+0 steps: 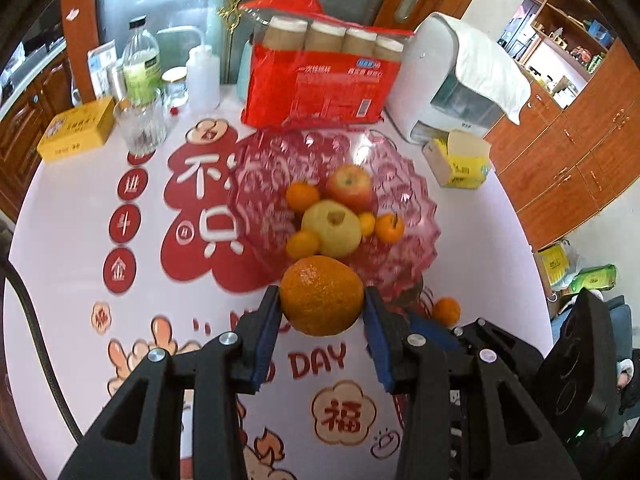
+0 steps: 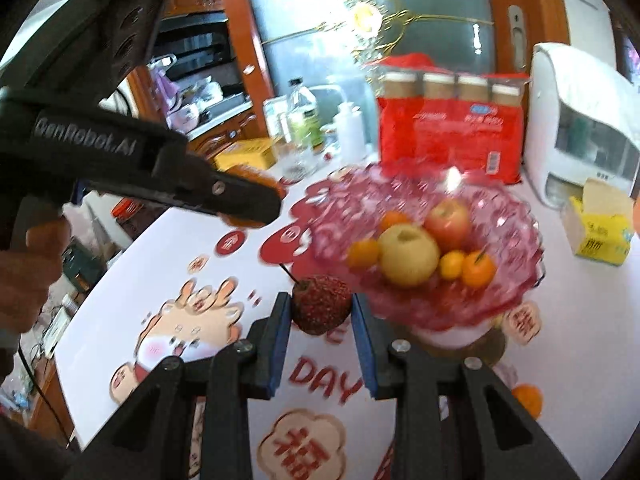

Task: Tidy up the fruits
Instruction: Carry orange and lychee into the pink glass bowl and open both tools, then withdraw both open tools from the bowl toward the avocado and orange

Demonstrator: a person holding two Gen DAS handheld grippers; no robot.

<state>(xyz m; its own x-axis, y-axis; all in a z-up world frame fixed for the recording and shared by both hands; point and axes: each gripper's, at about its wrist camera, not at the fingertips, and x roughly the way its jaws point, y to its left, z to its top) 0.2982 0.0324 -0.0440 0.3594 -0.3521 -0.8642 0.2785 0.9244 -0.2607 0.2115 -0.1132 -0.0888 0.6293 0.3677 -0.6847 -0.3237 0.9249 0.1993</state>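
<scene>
Seen along the left gripper [image 1: 322, 300]: blue pads pinched on a large orange [image 1: 321, 295], held in the air just short of the near rim of the pink glass bowl [image 1: 416, 216]. At far left of the table [image 1: 60, 240], a yellow tin [image 1: 76, 128], a ribbed glass tumbler [image 1: 140, 126], a clear bottle with a green label [image 1: 141, 66] and a white squeeze bottle [image 1: 203, 74]. At centre, behind the bowl, a red pack of paper cups [image 1: 320, 76]. Inside the bowl, a red apple [image 1: 350, 186], a pale yellow apple [image 1: 331, 227] and several small oranges [image 1: 302, 197] around them. Further right, a white appliance draped with a cloth [image 1: 452, 80] and an open yellow carton [image 1: 458, 160]. One more small orange [image 1: 447, 311] loose on the printed tablecloth, beside the bowl's foot.

Seen along the right gripper [image 2: 322, 310]: at far left, a person's hand [image 2: 30, 264] on the handle of the other gripper, its fingers closed on the large orange, mostly hidden behind them. At centre, the right gripper's blue pads clamped on a small dark-red speckled fruit with a thin stem [image 2: 320, 308], raised just before the bowl's near rim. At lower right, the loose small orange on the cloth, well apart from the bowl's contents.
</scene>
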